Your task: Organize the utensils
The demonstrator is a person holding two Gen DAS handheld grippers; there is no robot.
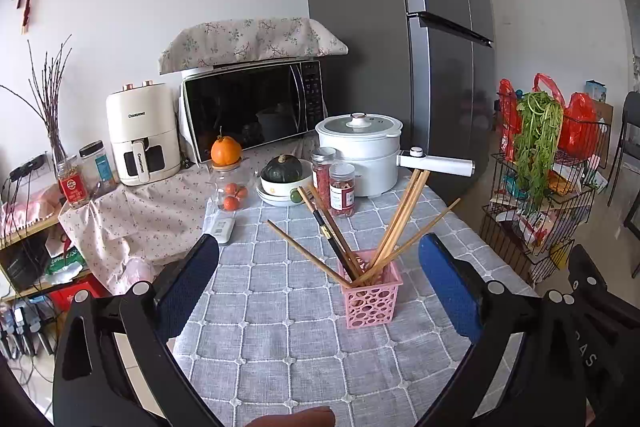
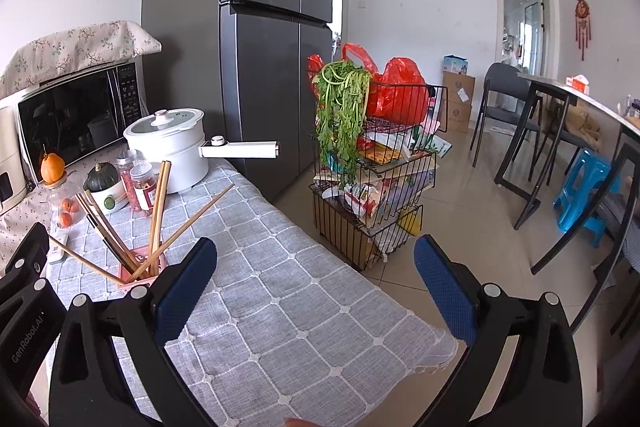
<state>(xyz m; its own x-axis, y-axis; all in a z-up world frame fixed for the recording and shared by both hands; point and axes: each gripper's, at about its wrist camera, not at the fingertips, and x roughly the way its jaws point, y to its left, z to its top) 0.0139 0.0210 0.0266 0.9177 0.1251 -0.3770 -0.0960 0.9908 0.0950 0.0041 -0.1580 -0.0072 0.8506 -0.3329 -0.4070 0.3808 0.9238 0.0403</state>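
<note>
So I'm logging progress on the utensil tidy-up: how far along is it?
Looks nearly done. The chopsticks all stand in the pink holder on the grey checked tablecloth, splayed in different directions. In hand: nothing; the left claw and right claw are both open and empty. Left: no loose utensils visible on the cloth, so at most gathering the splayed sticks.

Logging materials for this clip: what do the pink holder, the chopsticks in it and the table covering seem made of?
Pink holder: likely moulded plastic, uniform matte colour with round cut-out holes. Chopsticks: mostly wood or bamboo by the pale tan, matte look; one is dark, material unclear. Tablecloth: woven grey fabric with white stitched grid and a frayed edge in the right wrist view.
</note>
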